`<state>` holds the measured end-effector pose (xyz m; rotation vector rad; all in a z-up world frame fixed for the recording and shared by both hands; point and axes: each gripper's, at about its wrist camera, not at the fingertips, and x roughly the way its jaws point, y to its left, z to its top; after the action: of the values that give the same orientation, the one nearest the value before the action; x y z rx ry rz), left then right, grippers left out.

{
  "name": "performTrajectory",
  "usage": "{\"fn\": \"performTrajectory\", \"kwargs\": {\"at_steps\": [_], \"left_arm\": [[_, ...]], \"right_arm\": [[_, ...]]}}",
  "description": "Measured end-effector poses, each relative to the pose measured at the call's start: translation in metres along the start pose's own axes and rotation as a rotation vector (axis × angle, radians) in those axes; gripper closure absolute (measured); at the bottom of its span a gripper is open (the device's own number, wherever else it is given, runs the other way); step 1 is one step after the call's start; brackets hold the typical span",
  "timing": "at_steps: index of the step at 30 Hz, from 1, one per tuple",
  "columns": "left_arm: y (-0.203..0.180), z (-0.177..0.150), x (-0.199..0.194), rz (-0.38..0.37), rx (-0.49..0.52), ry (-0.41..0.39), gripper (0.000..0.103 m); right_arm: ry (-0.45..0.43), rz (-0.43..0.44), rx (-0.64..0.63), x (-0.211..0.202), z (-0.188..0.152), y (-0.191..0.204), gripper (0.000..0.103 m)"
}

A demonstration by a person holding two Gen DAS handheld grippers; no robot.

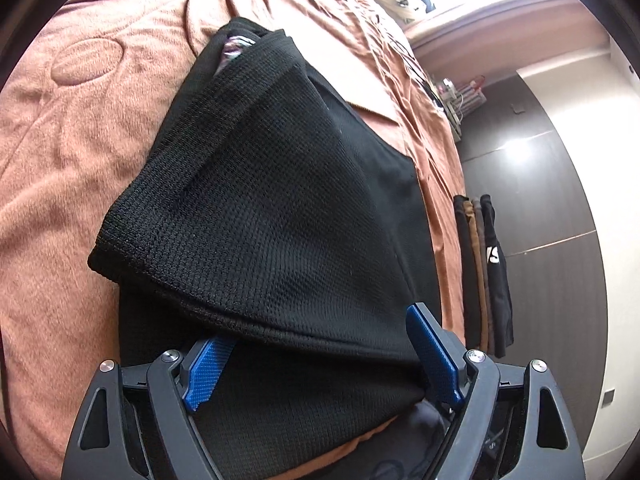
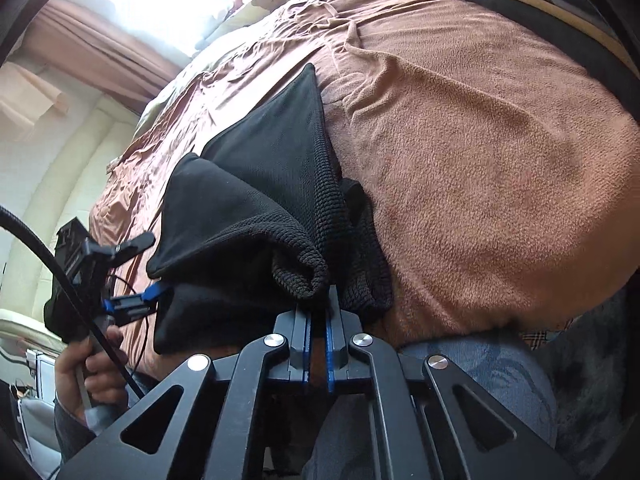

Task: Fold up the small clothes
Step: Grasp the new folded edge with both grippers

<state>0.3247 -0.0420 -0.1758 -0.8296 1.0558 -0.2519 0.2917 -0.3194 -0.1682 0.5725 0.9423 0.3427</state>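
Your right claw (image 2: 318, 300) is clamped on a bunched edge of the black knit garment (image 2: 256, 208), its blue pads drawn close together with the fabric pinched at the tips. Your left claw (image 1: 320, 364) stands wide open, one blue finger (image 1: 434, 354) resting against the lower fold and the other half tucked beneath it; it grips nothing yet. In the right wrist view your hand (image 2: 90, 364) holds that left tool at the garment's near left corner.

The garment lies on the bed, partly doubled over itself, so you appear to be midway through a fold. Next, the left claw probably needs to close on its corner, so both ends can lift and travel together; one lagging side could skew the fold.

The bed carries a brown fleece blanket (image 2: 480, 160), soft and rumpled. A stack of folded clothes (image 1: 482, 264) sits at its edge. Beyond are a patterned pillow (image 2: 264, 0), curtains (image 2: 92, 44) at a bright window, and dark glossy floor (image 1: 540, 208).
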Motion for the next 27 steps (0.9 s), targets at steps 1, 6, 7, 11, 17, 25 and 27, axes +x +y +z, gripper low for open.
{"fn": "performTrajectory", "kwargs": {"at_steps": [1,6,7,11,17,25,27], "left_arm": [[0.0,0.003,0.0,-0.001,0.0,-0.007,0.019],[-0.002,0.016,-0.002,0.02,0.009,-0.038,0.05],[-0.003,0.019,-0.002,0.024,0.014,-0.041,0.056],[-0.011,0.033,-0.002,0.025,0.037,-0.048,0.087],[-0.039,0.051,-0.001,0.006,0.1,-0.06,0.094],[-0.083,0.078,0.004,-0.013,0.203,-0.062,0.094],[-0.095,0.085,0.011,-0.011,0.232,-0.055,0.094]], "right_arm": [[-0.001,0.0,0.003,-0.001,0.0,-0.001,0.101],[-0.01,0.025,0.022,-0.002,0.001,-0.007,0.101],[-0.01,0.026,0.021,-0.003,0.0,-0.007,0.1],[-0.02,0.017,-0.001,-0.004,0.001,-0.004,0.1],[-0.035,0.014,-0.023,-0.005,0.001,-0.004,0.1],[-0.044,0.063,-0.005,-0.001,0.0,-0.014,0.1],[-0.044,0.077,0.013,0.001,-0.001,-0.017,0.1]]}}
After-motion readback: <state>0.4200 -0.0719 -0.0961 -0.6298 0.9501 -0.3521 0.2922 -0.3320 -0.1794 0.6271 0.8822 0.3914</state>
